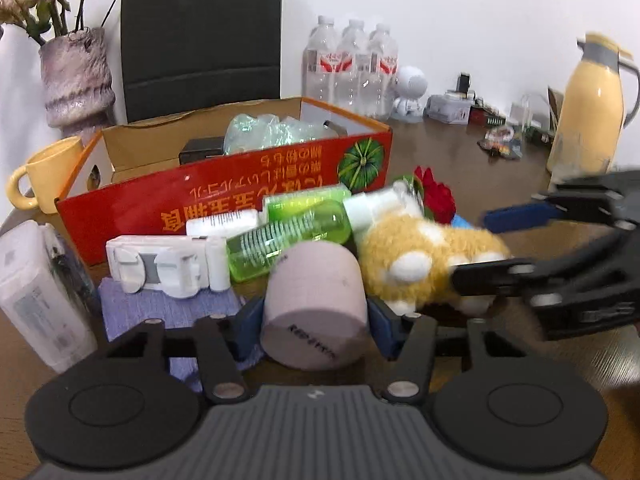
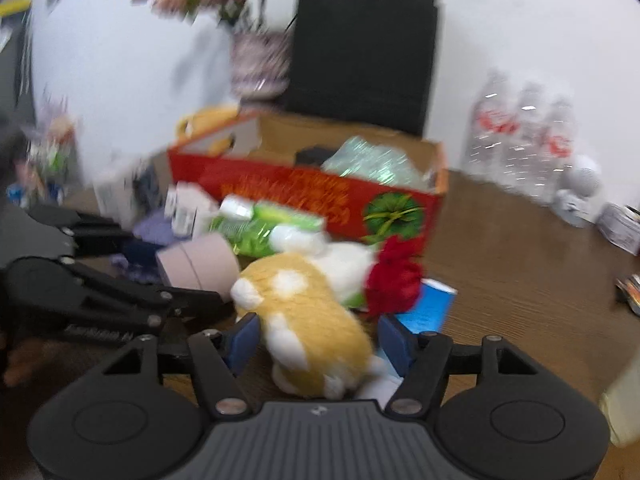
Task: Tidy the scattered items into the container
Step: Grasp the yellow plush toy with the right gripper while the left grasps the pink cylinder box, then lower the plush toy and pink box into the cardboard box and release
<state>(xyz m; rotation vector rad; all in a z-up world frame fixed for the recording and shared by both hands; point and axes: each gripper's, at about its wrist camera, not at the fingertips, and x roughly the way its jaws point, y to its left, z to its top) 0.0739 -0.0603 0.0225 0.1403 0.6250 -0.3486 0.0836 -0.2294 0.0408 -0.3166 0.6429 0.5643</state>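
A pink cylinder lies on its side, its end face toward the left wrist camera. My left gripper is shut on it, a blue pad pressed to each side. Just right of it is a tan and white plush toy. My right gripper is shut on the toy, both pads against the fur. The red cardboard box stands behind, open-topped, holding plastic wrap and a dark item. A green bottle, a white device, a red flower and a purple cloth lie in front of it.
A yellow mug and a vase stand left of the box, with a black bag behind. Water bottles and a yellow thermos stand at the back right. A white carton lies at the near left.
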